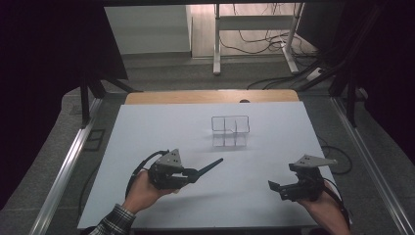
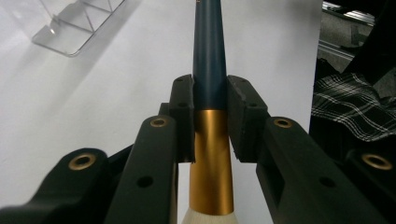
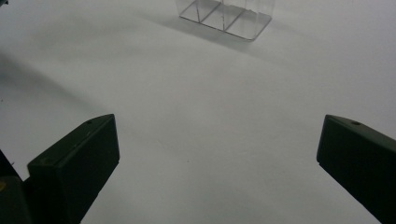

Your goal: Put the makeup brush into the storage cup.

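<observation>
Two tools: each is held in one of the person's hands above a white counter [image 1: 147, 127], the left tool [image 1: 193, 174] at the near left, the right tool [image 1: 275, 188] at the near right.
Left tool state: its jaws are closed tight on a brush [image 2: 209, 93]; the two black pads [image 2: 183, 116] press against the handle from either side, right where the dark blue part meets a gold metal band.
Brush, close up: in the left gripper view the handle runs straight up between the jaws and narrows toward the top edge; below the gold band a pale patch shows at the bottom edge, too cut off to tell what it is.
Brush, from above: in the high view the thin dark handle [image 1: 209, 166] sticks out of the left tool and slants up and to the right over the counter, toward the middle of the sheet.
Right tool state: its jaws stand wide apart with nothing between them, just bare white counter [image 3: 210, 140] in the gap.
Clear organiser: a see-through plastic holder [image 1: 230, 130] with several compartments stands on the far middle of the counter, well apart from both tools; it looks to have nothing in it. It also appears at the top left of the left gripper view [image 2: 77, 23] and at the top of the right gripper view [image 3: 224, 16].
Person: a checked sleeve [image 1: 113, 223] covers the left forearm at the bottom edge.
Surroundings: a wooden board edge [image 1: 210, 96] lies beyond the white sheet, with grey floor and loose cables [image 1: 264, 41] farther back.
</observation>
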`<state>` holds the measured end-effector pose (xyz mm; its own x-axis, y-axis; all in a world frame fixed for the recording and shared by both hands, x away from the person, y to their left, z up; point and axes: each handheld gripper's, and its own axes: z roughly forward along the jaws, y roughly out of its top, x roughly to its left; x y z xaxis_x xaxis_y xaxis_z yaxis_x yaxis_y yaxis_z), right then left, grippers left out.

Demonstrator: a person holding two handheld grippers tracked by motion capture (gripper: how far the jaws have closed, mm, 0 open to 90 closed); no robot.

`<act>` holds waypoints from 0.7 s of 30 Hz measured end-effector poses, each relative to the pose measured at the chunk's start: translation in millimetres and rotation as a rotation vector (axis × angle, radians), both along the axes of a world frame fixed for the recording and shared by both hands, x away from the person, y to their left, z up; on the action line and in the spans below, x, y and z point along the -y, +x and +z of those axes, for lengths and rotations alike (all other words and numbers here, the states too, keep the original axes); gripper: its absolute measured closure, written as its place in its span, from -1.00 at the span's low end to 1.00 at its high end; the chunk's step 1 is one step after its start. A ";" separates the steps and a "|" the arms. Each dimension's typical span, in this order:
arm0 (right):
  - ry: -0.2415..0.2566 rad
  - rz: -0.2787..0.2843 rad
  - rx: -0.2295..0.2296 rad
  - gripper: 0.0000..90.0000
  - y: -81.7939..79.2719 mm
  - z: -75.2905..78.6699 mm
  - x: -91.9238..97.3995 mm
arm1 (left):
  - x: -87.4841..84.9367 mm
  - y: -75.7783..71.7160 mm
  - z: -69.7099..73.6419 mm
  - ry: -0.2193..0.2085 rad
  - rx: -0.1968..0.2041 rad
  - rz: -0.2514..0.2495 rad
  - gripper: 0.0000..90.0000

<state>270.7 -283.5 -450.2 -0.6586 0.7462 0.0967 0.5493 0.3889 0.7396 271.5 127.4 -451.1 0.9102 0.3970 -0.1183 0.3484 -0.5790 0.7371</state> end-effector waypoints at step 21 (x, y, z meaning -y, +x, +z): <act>-0.031 0.115 0.037 -1.00 3.3 8.1 -24.7 | 18.2 0.1 0.2 0.010 0.006 -0.061 0.64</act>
